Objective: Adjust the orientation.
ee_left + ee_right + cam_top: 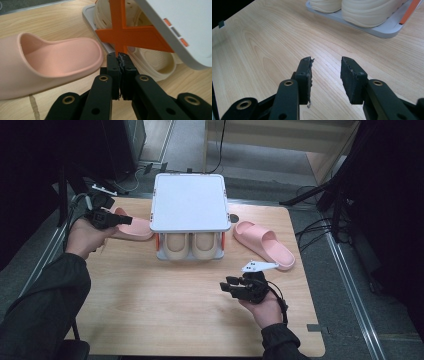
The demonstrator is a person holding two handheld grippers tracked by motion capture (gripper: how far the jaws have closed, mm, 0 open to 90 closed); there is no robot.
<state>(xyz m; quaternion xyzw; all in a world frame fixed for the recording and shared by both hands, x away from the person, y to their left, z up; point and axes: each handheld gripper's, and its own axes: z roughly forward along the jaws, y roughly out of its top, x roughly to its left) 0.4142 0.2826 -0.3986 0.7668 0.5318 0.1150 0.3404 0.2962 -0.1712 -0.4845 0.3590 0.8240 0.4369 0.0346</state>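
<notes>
No brand, label or writing can be read on anything in these views. From the high view, a small white shoe rack [188,202] is seen at the middle of the far part of the wooden table [165,310], with a pair of cream clogs [189,245] side by side on its lower shelf under the flat top panel. A pink slide sandal [131,227] lies just left of the rack, and a second pink slide sandal [264,244] lies just right of it, toe pointing toward the near right. The left gripper [124,220] is held over the left sandal, pointing toward the rack; the right gripper [229,285] is held above bare wood near the second sandal, apart from it. The left gripper view adds what is hidden from above: an orange cross-shaped brace [125,35] on the rack's side, small orange and grey tabs on the edge of the top panel, and the ventilation holes of the clogs behind the brace. In that view the left gripper's jaws are seen pressed together with nothing between them, their tips just below the lower end of the brace; contact with it cannot be told. In the right gripper view the jaws are seen spread apart over the table grain, nothing between them, with the clogs' toes and the grey base shelf beyond.
</notes>
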